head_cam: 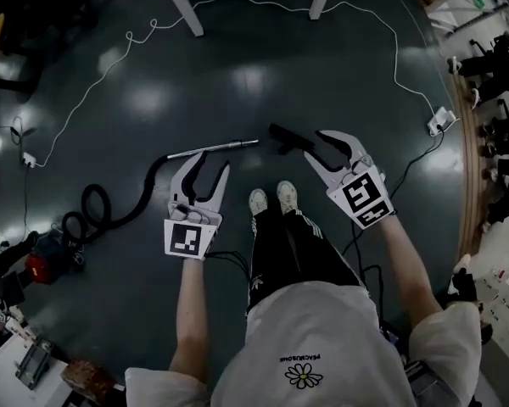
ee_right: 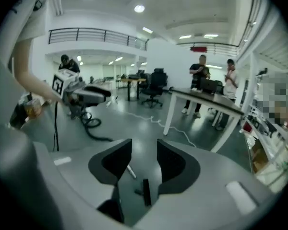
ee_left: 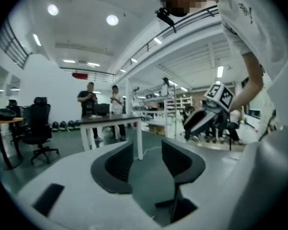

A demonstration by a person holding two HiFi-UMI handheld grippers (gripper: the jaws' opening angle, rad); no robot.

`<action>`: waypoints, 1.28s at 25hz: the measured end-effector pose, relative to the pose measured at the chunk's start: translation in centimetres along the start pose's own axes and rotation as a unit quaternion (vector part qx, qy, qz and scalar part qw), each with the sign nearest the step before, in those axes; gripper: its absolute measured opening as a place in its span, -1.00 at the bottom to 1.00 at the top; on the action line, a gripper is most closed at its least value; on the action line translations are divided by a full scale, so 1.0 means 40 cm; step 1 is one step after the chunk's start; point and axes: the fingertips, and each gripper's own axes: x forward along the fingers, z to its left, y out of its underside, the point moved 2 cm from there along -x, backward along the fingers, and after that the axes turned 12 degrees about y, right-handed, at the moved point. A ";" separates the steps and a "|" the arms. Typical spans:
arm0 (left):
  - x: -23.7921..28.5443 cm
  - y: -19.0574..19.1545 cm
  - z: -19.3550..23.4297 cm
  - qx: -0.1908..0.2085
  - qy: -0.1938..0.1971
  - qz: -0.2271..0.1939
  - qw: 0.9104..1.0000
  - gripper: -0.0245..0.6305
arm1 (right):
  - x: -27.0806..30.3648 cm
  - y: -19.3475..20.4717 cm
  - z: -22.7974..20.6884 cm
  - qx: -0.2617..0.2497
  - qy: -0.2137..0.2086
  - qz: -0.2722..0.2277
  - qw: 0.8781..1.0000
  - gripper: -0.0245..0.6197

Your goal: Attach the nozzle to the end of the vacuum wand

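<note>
The silver vacuum wand [head_cam: 214,148] lies on the dark floor, joined to a black hose [head_cam: 119,214] that runs left to a red vacuum body [head_cam: 38,265]. The black nozzle [head_cam: 290,138] lies just right of the wand's free end, apart from it. My left gripper [head_cam: 212,164] hangs open above the floor near the wand, with nothing between its fingers [ee_left: 146,150]. My right gripper [head_cam: 327,147] is open over the nozzle. In the right gripper view the nozzle [ee_right: 145,190] and the wand's tip [ee_right: 129,170] show on the floor through the gap between the jaws.
A white cable [head_cam: 263,5] loops over the floor to a power strip [head_cam: 439,121]. White table legs [head_cam: 180,2] stand ahead. Two people stand at a table [ee_right: 206,104] beyond, with office chairs [ee_right: 153,87] further back. My own feet [head_cam: 271,197] are below the grippers.
</note>
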 end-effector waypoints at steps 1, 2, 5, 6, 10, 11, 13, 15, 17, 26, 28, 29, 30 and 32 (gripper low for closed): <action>0.036 0.086 0.023 0.012 0.033 0.045 0.998 -0.30 | 0.071 0.066 0.011 -0.042 -0.023 0.030 0.998 -0.40; 0.070 0.191 0.043 0.029 0.068 0.101 0.992 -0.24 | 0.140 0.140 0.023 -0.090 -0.045 0.057 0.993 -0.39; 0.151 0.576 0.090 0.086 0.168 0.258 0.948 -0.09 | 0.336 0.410 0.089 -0.248 -0.117 0.114 0.955 -0.32; 0.173 0.715 0.108 0.104 0.193 0.298 0.929 -0.06 | 0.403 0.513 0.119 -0.300 -0.141 0.124 0.935 -0.31; 0.262 1.279 0.197 0.150 0.243 0.412 0.865 0.03 | 0.692 0.939 0.230 -0.449 -0.204 0.126 0.861 -0.28; 0.289 1.409 0.220 0.161 0.243 0.428 0.855 0.03 | 0.767 1.038 0.250 -0.457 -0.211 0.121 0.855 -0.30; 0.338 1.637 0.251 0.188 0.239 0.445 0.843 0.00 | 0.904 1.236 0.288 -0.475 -0.224 0.111 0.844 -0.27; 0.372 1.810 0.261 0.211 0.238 0.449 0.835 -0.09 | 1.003 1.416 0.317 -0.507 -0.236 0.103 0.822 -0.23; 0.386 1.928 0.269 0.215 0.245 0.453 0.830 -0.09 | 1.079 1.512 0.334 -0.536 -0.226 0.076 0.810 -0.17; 0.401 1.970 0.301 0.157 0.321 0.402 0.843 -0.32 | 1.189 1.472 0.292 -0.455 -0.153 0.055 0.876 -0.22; 0.395 1.967 0.278 0.147 0.324 0.400 0.845 -0.33 | 1.171 1.453 0.297 -0.404 -0.152 0.051 0.900 -0.26; 0.397 1.959 0.274 0.145 0.321 0.396 0.848 -0.33 | 1.172 1.442 0.302 -0.391 -0.153 0.049 0.906 -0.26; 0.403 1.941 0.275 0.145 0.318 0.389 0.852 -0.33 | 1.176 1.429 0.310 -0.385 -0.156 0.044 0.909 -0.27; 0.421 1.887 0.270 0.146 0.314 0.368 0.863 -0.33 | 1.188 1.400 0.336 -0.378 -0.164 0.024 0.911 -0.29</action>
